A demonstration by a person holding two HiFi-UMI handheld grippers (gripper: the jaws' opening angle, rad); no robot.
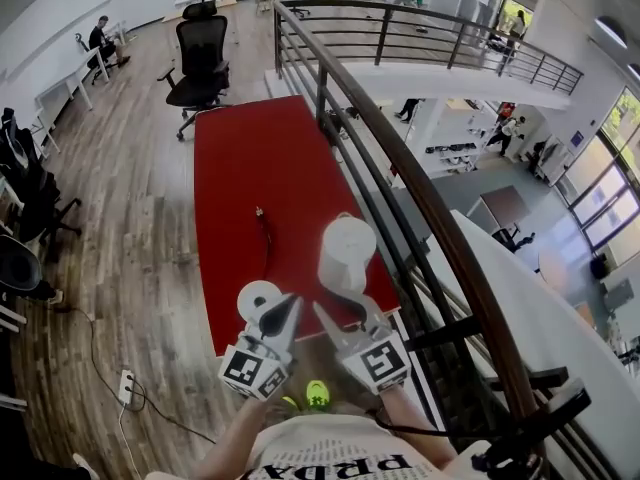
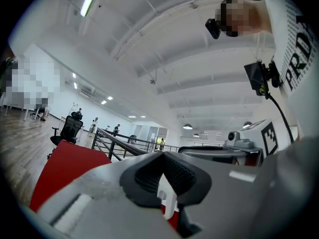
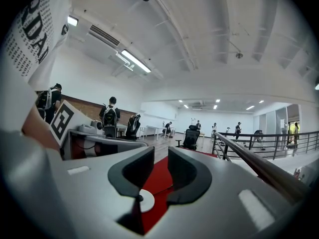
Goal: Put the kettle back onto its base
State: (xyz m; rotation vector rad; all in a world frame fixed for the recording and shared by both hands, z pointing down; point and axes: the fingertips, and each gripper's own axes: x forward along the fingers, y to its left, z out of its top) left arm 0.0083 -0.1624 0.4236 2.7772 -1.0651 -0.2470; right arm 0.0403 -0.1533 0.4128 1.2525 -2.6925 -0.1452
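A white kettle point(image 1: 348, 251) stands upright on the red mat point(image 1: 250, 168), near the railing. Its round white base point(image 1: 257, 297) lies on the mat to the left of it, with a black cord point(image 1: 266, 236) running away from it. Both grippers hover at the mat's near edge, short of kettle and base. My left gripper point(image 1: 283, 320) point(image 2: 162, 156) has its pads closed together at the tips, with nothing between them. My right gripper point(image 1: 338, 320) point(image 3: 160, 176) holds its jaws a little apart and empty. The base point(image 3: 144, 199) shows through their gap, farther off on the mat.
A dark metal railing point(image 1: 400, 168) runs along the mat's right side, with a drop to a lower floor beyond. A black office chair point(image 1: 200, 63) stands at the mat's far end. Wooden floor lies to the left, with a power strip point(image 1: 127, 386) and cable.
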